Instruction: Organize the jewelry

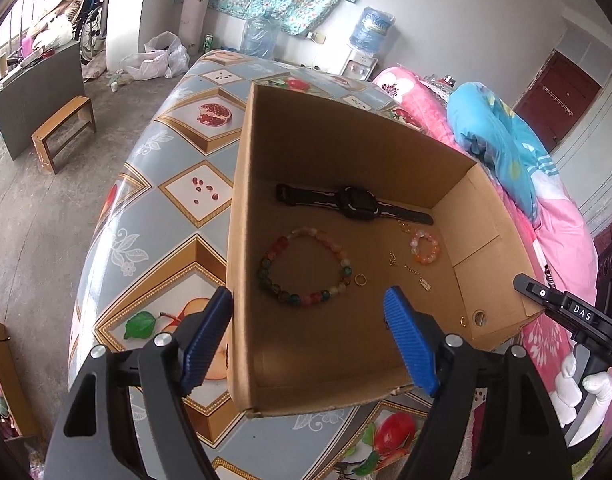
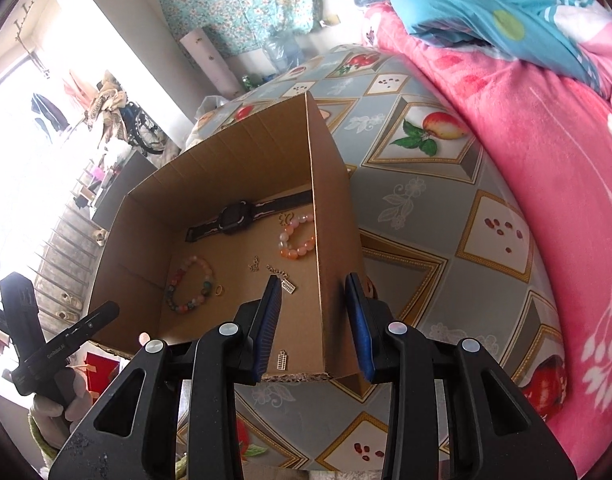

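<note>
Left wrist view first: the left tongs stand wide apart and hold nothing, one blue ribbed pad outside the left wall of the open brown cardboard box and the other pad over the box floor, so the wall sits between them. That straddle looks like a way to steady or shift the box rather than to pick up an item. The box rests on the desk, whose fruit-patterned blue-grey oilcloth shows around it. On the box floor the jewelry lies spread in single pieces, probably so each can be reached separately: a black wristwatch with strap laid flat along the far wall, a large bracelet of mixed green, red and cream beads in the middle, a small orange-pink bead bracelet to its right, a plain gold ring just beside the large bracelet, and thin gold chain pieces between the two bracelets. The right tongs' black body shows at the box's right edge.

Right wrist view: the right tongs are open at a medium gap, astride the box's right wall without visibly pinching it. A small gold abacus-shaped charm lies on the floor near the front corner, close to the inner pad. A pink fleece blanket borders the desk.
</note>
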The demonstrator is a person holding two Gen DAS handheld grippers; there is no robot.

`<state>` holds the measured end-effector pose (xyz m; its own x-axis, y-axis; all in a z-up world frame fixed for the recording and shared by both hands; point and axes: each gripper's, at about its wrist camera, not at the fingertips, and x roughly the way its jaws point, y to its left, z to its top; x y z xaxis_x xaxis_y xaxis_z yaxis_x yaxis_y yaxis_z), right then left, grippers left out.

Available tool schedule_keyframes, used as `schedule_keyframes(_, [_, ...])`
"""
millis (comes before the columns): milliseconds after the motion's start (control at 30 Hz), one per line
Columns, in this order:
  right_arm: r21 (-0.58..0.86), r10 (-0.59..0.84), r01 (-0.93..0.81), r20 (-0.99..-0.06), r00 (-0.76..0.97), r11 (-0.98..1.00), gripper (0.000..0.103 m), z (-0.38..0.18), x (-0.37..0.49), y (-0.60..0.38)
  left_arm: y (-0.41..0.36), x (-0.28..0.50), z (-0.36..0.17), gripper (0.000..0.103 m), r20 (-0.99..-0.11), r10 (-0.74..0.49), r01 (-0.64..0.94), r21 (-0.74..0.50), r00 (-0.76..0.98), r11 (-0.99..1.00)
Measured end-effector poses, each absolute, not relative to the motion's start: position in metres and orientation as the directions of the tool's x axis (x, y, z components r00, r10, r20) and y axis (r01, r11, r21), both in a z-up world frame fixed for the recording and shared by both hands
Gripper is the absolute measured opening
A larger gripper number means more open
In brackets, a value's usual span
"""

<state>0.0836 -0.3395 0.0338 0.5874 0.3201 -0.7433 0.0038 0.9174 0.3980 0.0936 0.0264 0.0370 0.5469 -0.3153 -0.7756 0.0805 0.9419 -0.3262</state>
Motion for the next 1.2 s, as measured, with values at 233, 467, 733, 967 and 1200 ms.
schedule_keyframes(233, [0.375,0.308,-0.010,-0.745,0.591,0.927,0.033,0.033,0.069,-0.342,0.022,0.069,0.038,0.075,-0.767,-0.321,0.067,-0.343,0.555,0.937])
schedule_keyframes(467, [0.378,0.308,-0.013,-0.734,0.606,0.926,0.033,0.031,0.060,-0.345,0.017,0.056,0.037,0.075,-0.756,-0.305,0.078,-0.322,0.579,0.944])
schedule_keyframes(733, [0.362,0.248,0.013,-0.665,0.704,0.932,0.041,0.040,0.024,-0.352,0.015,0.025,0.055,0.077,-0.672,-0.172,0.054,-0.193,0.720,0.980])
schedule_keyframes(967, [0.271,0.145,0.011,-0.548,0.824,0.962,0.064,0.062,-0.032,-0.344,0.000,-0.015,0.077,0.093,-0.577,-0.067,0.036,-0.066,0.814,0.997])
schedule_keyframes(1200, [0.217,0.170,-0.057,-0.547,0.820,0.974,0.076,0.055,-0.062,-0.320,-0.029,-0.043,0.072,0.097,-0.582,-0.038,0.056,0.014,0.812,0.998])
